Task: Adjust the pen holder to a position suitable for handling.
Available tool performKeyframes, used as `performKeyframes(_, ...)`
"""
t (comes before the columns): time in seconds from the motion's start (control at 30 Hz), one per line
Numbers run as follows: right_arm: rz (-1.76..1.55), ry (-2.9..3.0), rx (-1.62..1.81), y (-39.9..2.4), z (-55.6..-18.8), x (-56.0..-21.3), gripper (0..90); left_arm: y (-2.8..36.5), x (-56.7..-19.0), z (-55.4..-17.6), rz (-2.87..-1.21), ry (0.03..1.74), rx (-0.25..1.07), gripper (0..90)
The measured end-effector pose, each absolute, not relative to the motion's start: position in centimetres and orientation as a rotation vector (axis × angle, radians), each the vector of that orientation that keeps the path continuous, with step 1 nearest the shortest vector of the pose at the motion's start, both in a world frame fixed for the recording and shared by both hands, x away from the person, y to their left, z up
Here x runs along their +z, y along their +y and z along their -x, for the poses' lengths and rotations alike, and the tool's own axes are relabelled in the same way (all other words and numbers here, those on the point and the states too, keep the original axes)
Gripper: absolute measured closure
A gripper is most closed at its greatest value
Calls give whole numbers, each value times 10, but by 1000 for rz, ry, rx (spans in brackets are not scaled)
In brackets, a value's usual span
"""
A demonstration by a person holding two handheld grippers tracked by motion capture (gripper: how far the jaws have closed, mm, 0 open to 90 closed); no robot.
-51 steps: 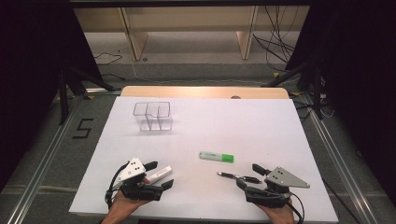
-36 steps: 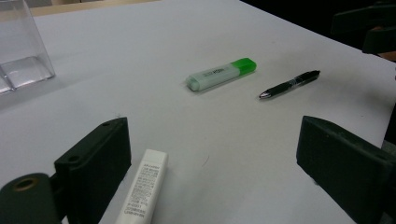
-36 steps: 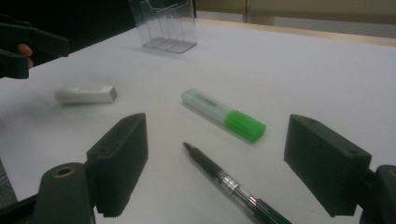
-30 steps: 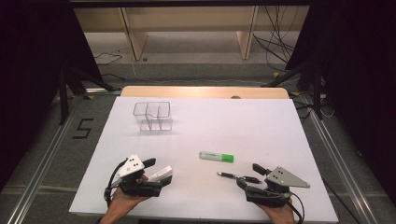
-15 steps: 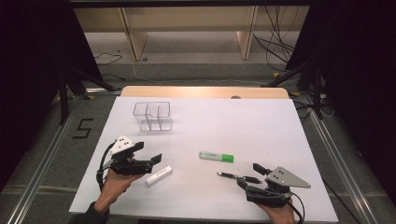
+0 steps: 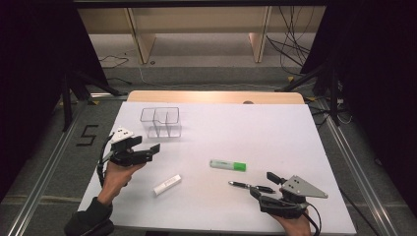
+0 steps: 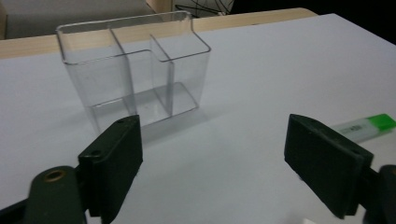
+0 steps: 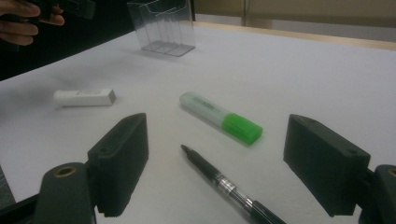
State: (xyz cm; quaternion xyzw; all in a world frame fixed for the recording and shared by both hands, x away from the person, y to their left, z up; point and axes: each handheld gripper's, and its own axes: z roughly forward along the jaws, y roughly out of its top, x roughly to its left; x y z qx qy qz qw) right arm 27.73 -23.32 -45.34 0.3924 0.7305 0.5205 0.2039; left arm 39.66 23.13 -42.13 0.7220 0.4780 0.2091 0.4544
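- Hovering with the left gripper (image 6: 152, 151) near the left edge of the tabletop (image 6: 255, 132), pointed at the clear organizer (image 6: 161, 123) that stands upright toward the back left corner; jaws apart, just closing a little, with nothing between them.
- Resting with the right gripper (image 6: 263, 186) near the front right corner; jaws wide apart and empty, with the black pen (image 6: 251, 186) lying just ahead of them.
- Risking, probably, a push against the thin organizer wall: light and empty, so likely to slide or tip if met by one jaw only.
- Risking also a weak hold on smooth clear plastic if closed on a corner and not on a flat wall.
- Leaving the white stick (image 6: 167, 184) and the green highlighter (image 6: 227, 165) loose between both hands, easy to knock by a cable or a sleeve.
- Working on a flat white sheet over a wooden top; dark room around, a taped "5" (image 6: 86, 135) on the grey floor at left, wooden shelf legs (image 6: 142, 44) and cables (image 6: 290, 34) behind.
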Motion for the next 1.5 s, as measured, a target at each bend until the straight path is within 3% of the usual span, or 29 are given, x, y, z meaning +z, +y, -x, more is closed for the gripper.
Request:
performKeyframes(0.4, -1096, 2037, 1450, -234, -278, -454, 233, 259, -433, -432, -1767, 1346, 582, 738)
performKeyframes(0.6, -1098, 2040, 1449, -234, -278, -454, 233, 267, -436, -454, -1758, 1397, 577, 884)
performKeyframes(0.97, -1093, 2043, 1451, -234, -277, -454, 233, 274, -447, -494, -1732, 1458, 559, 894)
performKeyframes(1.5, -1094, 2049, 1445, -234, -277, -455, 233, 276, -455, -520, -1770, 1435, 534, 896)
